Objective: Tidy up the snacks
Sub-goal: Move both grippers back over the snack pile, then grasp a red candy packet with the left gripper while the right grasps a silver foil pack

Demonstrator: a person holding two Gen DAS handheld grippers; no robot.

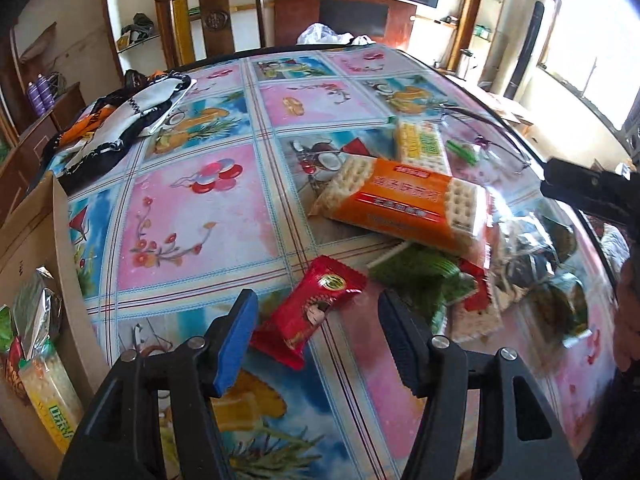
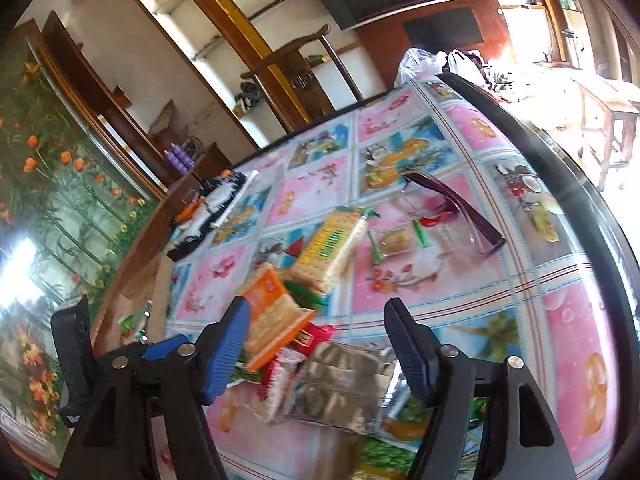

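Snack packets lie heaped on the round table [image 1: 192,208] with its flowered cloth. In the left wrist view my left gripper [image 1: 320,326] is open just above the cloth, and a red packet [image 1: 316,308] lies loose between its fingers, untouched by the pads. Beyond it are an orange cracker pack [image 1: 404,204], a yellow cracker pack [image 1: 422,146] and a green packet [image 1: 420,276]. In the right wrist view my right gripper [image 2: 316,332] hangs open over the heap, above a grey packet [image 2: 336,384] and the orange cracker pack [image 2: 272,320]. Its pads grip nothing.
A cardboard box [image 1: 40,240] holding several snacks stands at the table's left edge. A black, white and orange cloth [image 1: 120,128] lies at the back left. Purple-framed glasses [image 2: 456,208] rest behind the heap. A wooden chair [image 1: 216,12] and a plastic bag [image 1: 320,34] stand beyond the far edge.
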